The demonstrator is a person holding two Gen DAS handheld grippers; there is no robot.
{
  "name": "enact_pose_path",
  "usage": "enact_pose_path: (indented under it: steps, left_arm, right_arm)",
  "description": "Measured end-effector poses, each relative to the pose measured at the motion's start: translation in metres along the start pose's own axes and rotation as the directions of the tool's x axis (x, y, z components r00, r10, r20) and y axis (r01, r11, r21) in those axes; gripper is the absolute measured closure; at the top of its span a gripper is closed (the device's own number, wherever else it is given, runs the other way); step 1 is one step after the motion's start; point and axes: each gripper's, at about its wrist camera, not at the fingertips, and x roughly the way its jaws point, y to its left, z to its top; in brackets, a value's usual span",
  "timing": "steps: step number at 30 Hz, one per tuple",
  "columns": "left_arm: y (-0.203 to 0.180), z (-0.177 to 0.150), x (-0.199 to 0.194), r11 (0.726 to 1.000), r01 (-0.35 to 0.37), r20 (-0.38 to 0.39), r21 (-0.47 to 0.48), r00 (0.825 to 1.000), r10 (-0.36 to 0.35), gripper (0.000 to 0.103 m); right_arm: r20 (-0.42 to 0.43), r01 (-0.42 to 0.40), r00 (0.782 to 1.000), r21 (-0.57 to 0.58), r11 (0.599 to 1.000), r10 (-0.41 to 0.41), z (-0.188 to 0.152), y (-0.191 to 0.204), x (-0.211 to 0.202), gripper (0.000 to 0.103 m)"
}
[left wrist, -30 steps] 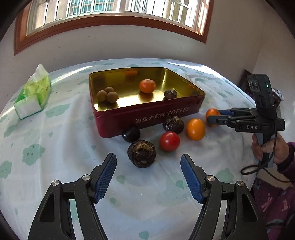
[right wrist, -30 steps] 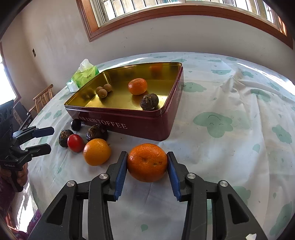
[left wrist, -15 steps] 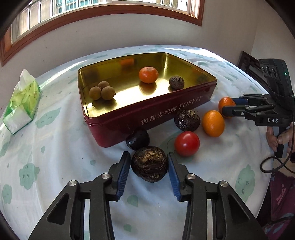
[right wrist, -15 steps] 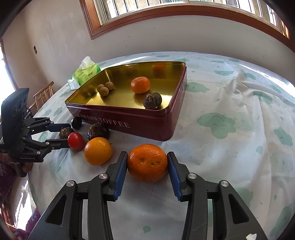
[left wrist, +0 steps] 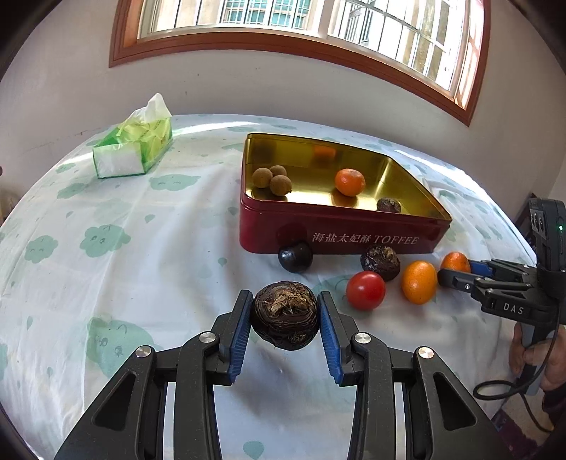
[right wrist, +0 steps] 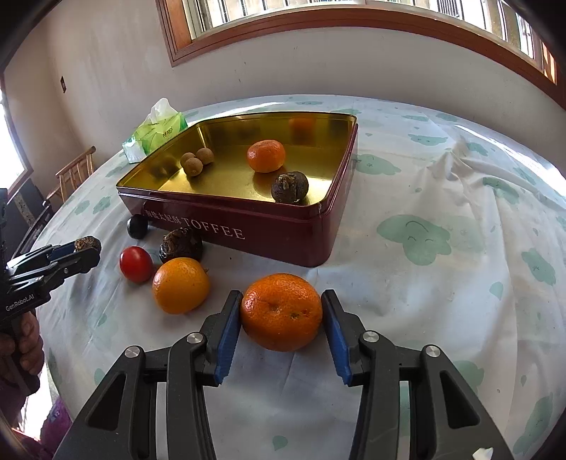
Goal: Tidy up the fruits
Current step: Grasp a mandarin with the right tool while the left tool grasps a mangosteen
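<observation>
**Both grippers closed around fruit in front of the toffee tin**

Sunlit from a wood-framed window (left wrist: 304, 32), our table wears a white cloth (left wrist: 106, 247) printed with green clouds. On it sits a dark red tin (left wrist: 339, 237) with a gold inside and "TOFFEE" on its wall; a green tissue pack (left wrist: 134, 148) lies well apart from it, toward the far left.

We hold the left gripper (left wrist: 284, 320) with its blue pads (left wrist: 240, 327) pressed on both sides of a dark brown, wrinkled fruit (left wrist: 284, 320), the jaws having just closed in on it; the fruit looks slightly clear of the cloth.

Our right gripper (right wrist: 281, 313) stands with its jaws narrow around a large orange (right wrist: 281, 311). The left pad touches the peel; at the right pad we cannot tell whether a sliver of gap remains. That orange rests on the cloth in front of the tin's near corner.

Inside the tin we see three small tan fruits (left wrist: 272, 180) in a cluster, a mandarin (left wrist: 349, 182) and another dark wrinkled fruit (left wrist: 388, 205) near the front wall.

On the cloth before the tin lie a smooth black fruit (left wrist: 294, 255) touching the wall, a second wrinkled brown one (left wrist: 380, 262), a red tomato (left wrist: 365, 291) and a smaller orange (left wrist: 419, 282), close together in a row.
</observation>
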Motion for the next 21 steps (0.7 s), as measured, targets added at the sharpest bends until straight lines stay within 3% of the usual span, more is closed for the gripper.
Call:
enact_pose_path:
  steps: [9, 21]
  left_arm:
    - [-0.006, -0.009, -0.010, 0.994, -0.103, 0.033, -0.036, 0.994, 0.104, 0.065]
    - [-0.021, -0.012, -0.039, 0.988, -0.150, 0.099, -0.029, 0.983, 0.153, 0.065]
  right_arm:
    - [0.002, 0.041, 0.999, -0.039, 0.998, -0.041, -0.001, 0.007, 0.001, 0.064]
    - [0.038, 0.032, 0.999, 0.000, 1.000, -0.032, -0.009, 0.009, -0.017, 0.065]
